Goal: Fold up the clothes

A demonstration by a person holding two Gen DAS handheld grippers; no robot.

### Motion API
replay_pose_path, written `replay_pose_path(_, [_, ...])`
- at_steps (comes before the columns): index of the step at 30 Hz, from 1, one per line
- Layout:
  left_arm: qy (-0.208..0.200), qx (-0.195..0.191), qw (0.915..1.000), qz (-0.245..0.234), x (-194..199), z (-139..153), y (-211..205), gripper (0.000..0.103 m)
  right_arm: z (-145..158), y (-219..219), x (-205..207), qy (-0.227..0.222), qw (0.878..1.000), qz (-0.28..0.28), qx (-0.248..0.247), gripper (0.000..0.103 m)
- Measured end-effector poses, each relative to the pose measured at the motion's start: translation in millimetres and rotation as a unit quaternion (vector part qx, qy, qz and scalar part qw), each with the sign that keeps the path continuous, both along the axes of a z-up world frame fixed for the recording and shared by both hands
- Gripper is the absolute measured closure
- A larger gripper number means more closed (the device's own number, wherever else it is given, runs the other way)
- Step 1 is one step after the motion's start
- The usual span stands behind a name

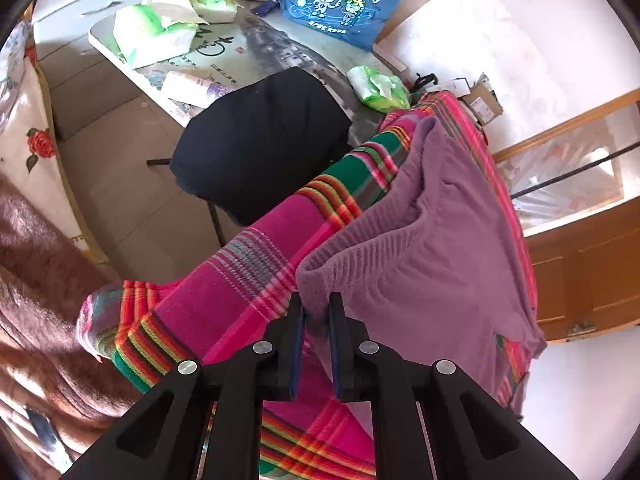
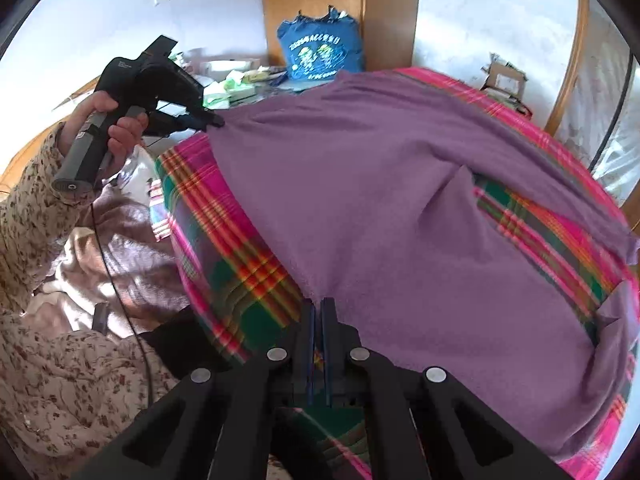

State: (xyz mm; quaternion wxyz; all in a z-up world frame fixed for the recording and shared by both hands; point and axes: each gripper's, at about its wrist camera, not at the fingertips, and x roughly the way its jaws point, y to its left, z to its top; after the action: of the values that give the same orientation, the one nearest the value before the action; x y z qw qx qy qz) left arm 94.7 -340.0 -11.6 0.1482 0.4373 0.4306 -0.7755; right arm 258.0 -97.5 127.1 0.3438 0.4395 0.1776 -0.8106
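A purple knit garment [image 2: 380, 200] lies spread on a pink, green and orange plaid blanket [image 2: 224, 240] over a bed. In the right wrist view my right gripper [image 2: 319, 308] is shut on the garment's near edge, which rises slightly into the fingertips. A hand [image 2: 116, 132] holds my left gripper [image 2: 214, 121] at the garment's far left corner. In the left wrist view my left gripper [image 1: 316, 304] pinches that folded corner of the purple garment [image 1: 420, 260] between its pads, just above the plaid blanket [image 1: 240, 272].
A black chair [image 1: 260, 140] stands beside the bed. Behind it is a table [image 1: 224, 52] with tissue packs [image 1: 160, 28] and a blue printed bag [image 1: 340, 4]. A wooden cabinet [image 1: 592, 272] lies to the right. A brown fleece blanket [image 1: 36, 280] and a floral sleeve [image 2: 28, 208] are to the left.
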Motion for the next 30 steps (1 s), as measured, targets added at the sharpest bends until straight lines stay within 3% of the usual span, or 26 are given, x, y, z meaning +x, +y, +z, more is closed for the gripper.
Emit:
replay_pose_path(5, [-0.004, -0.003, 1.0000, 0.001, 0.3, -2.3, -0.8, 0.091, -19.1, -3.8, -7.3, -0.034, 0.999, 0.001, 0.010, 0.098])
replay_pose_path(8, [-0.004, -0.005, 1.0000, 0.001, 0.1, -2.9, -1.1, 0.091, -8.8, 7.3, -16.7, -0.052, 0.998, 0.001, -0.024, 0.095])
replay_pose_path(12, [-0.007, -0.012, 0.9999, 0.002, -0.5, -1.5, 1.6, 0.091, 10.2, 38.2, -42.4, -0.018, 0.998, -0.037, -0.052, 0.077])
replay_pose_path(14, [-0.006, -0.011, 0.9999, 0.001, 0.0, -1.9, 1.2, 0.091, 11.7, 58.7, -65.6, -0.008, 0.995, -0.085, -0.059, 0.075])
replay_pose_path(17, [-0.006, -0.011, 0.9999, 0.001, 0.9, -1.9, 1.7, 0.090, 4.3, 76.9, -99.8, 0.007, 0.991, -0.130, -0.043, 0.061])
replay_pose_path(20, [-0.009, -0.018, 0.9998, -0.001, 0.9, -1.0, 3.4, 0.089, -11.3, 88.9, -136.7, 0.016, 0.986, -0.169, -0.007, 0.061])
replay_pose_path(23, [-0.013, -0.024, 0.9996, -0.002, 0.7, -0.2, 5.3, 0.088, -23.5, 101.0, -158.5, -0.002, 0.982, -0.190, 0.000, 0.061])
replay_pose_path(30, [-0.016, -0.030, 0.9994, 0.008, 0.7, 0.4, 7.2, 0.088, -27.4, 107.5, -159.2, -0.018, 0.987, -0.160, -0.007, 0.057])
